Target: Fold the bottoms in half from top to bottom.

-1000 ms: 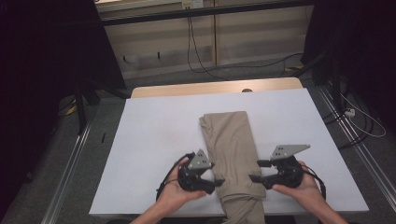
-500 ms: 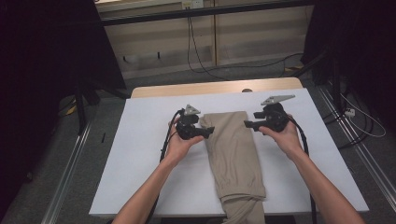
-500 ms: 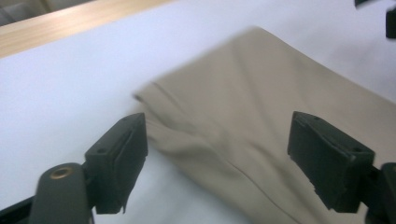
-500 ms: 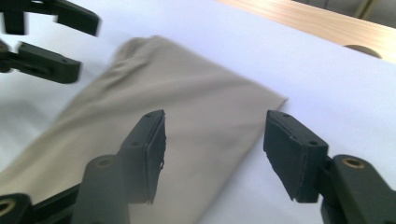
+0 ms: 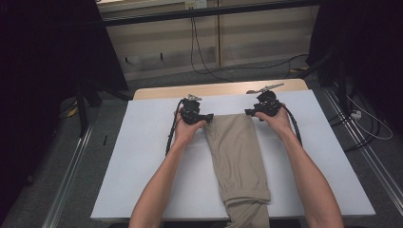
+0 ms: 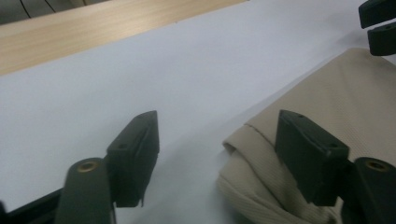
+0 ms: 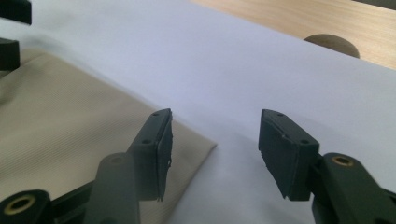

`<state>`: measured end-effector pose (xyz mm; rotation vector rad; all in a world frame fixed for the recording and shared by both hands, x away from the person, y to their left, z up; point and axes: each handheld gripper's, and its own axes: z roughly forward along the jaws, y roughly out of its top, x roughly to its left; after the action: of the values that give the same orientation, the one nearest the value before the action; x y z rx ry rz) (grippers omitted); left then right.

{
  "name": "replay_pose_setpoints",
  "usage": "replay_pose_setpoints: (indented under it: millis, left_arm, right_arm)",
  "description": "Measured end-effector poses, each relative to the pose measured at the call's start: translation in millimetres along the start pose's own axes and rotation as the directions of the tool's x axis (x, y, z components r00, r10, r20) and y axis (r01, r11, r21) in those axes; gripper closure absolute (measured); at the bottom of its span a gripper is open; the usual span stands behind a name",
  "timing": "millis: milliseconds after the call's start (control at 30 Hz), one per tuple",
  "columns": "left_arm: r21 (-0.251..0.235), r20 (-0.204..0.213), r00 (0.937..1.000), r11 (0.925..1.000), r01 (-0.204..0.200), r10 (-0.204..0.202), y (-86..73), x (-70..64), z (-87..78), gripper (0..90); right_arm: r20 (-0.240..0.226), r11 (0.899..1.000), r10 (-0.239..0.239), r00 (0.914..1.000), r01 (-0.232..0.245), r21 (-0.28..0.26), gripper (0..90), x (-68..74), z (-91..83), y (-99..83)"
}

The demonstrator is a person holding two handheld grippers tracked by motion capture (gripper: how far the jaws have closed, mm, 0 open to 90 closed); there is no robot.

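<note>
**A:** Where are your grippers right now?

**B:** From the high view, your left gripper [image 5: 207, 117] sits at the far left corner of the folded beige trousers [image 5: 237, 156], and your right gripper [image 5: 249, 112] sits at the far right corner. Both are up toward 12 o'clock on the white sheet [image 5: 142, 161], near the strip of wooden table edge [image 5: 157, 91].

**A:** And the jaws?

**B:** Your left gripper's [image 6: 217, 154] jaws stand wide apart, with nothing between them but white sheet [image 6: 140, 84] and the rounded fold of the trousers [image 6: 299, 140]; the jaw at 3 o'clock lies over the cloth. Your right gripper's [image 7: 215, 149] jaws are spread wide too. The one at 9 o'clock is over the corner of the trousers [image 7: 70, 126]; the one at 3 o'clock is over bare sheet [image 7: 261, 74].

**A:** Where does the cloth lie?

**B:** It runs down the middle of the sheet from 12 toward 6 o'clock, with its bunched near end hanging over the edge closest to you.
</note>
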<state>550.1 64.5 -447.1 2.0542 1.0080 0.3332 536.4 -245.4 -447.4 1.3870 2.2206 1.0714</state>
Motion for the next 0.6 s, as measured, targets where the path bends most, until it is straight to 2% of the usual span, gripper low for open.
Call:
replay_pose_setpoints:
  millis: [33,200,233,300,333,367,400,467,500,533,567,600]
  left_arm:
    - [0.003,-0.007,1.0,1.0,0.006,-0.006,-0.5,1.4,0.9,33.6]
    - [0.028,0.048,0.9987,0.9995,0.017,-0.018,-6.5,5.2,5.8,35.4]
    - [0.046,0.06,0.9981,0.9988,0.013,-0.016,-8.0,5.2,6.7,34.8]
    - [0.043,0.073,0.9972,0.9989,0.016,-0.019,-10.9,4.6,8.1,31.4]
    - [0.034,0.078,0.9961,0.9987,0.038,-0.041,-11.4,5.0,8.8,29.5]
    - [0.037,0.074,0.9958,0.998,0.051,-0.054,-11.2,5.5,8.5,29.4]
    - [0.039,0.059,0.9972,0.9983,0.043,-0.046,-11.0,3.5,8.9,31.0]
    - [0.037,0.026,0.9996,0.9993,0.007,-0.008,-10.8,-6.7,11.3,33.4]
    - [0.05,0.023,0.9991,0.998,-0.038,0.037,-10.6,-9.4,10.8,35.5]
    - [0.042,0.057,0.9981,0.9987,-0.028,0.025,-10.9,-11.6,10.4,42.9]
    - [0.051,0.106,0.9941,0.9982,-0.03,0.024,-10.9,-10.8,9.3,56.1]
    - [0.052,0.105,0.9939,0.9978,-0.041,0.035,-11.2,-12.0,9.1,61.7]
  right_arm:
    - [-0.003,1.0,0.006,1.0,-0.006,0.002,43.9,-2.1,2.0,0.1]
    - [-0.049,1.0,0.018,0.9986,-0.017,0.019,43.6,-0.8,15.3,-1.4]
    - [-0.054,1.0,0.012,0.9985,-0.01,0.028,41.9,1.7,18.1,-2.7]
    - [-0.043,1.0,-0.01,0.999,0.011,0.021,42.1,4.9,19.1,-3.7]
    - [-0.044,1.0,-0.017,0.9989,0.018,0.025,44.0,5.4,18.5,-4.1]
    - [-0.052,0.999,-0.022,0.9984,0.023,0.035,45.2,6.7,17.6,-4.1]
    - [-0.049,0.998,-0.043,0.9979,0.046,0.043,45.7,8.4,17.5,-3.8]
    - [-0.042,0.996,-0.069,0.9967,0.071,0.06,50.5,13.3,17.2,-2.8]
    - [-0.048,0.994,-0.079,0.9957,0.082,0.067,55.7,15.3,16.7,-2.5]
    - [-0.067,0.993,-0.086,0.994,0.091,0.073,58.4,16.6,16.2,-2.4]
    - [-0.078,0.993,-0.09,0.9929,0.095,0.074,60.9,17.5,15.9,-2.6]
    - [-0.084,0.993,-0.088,0.9926,0.094,0.074,61.8,17.5,15.7,-2.9]
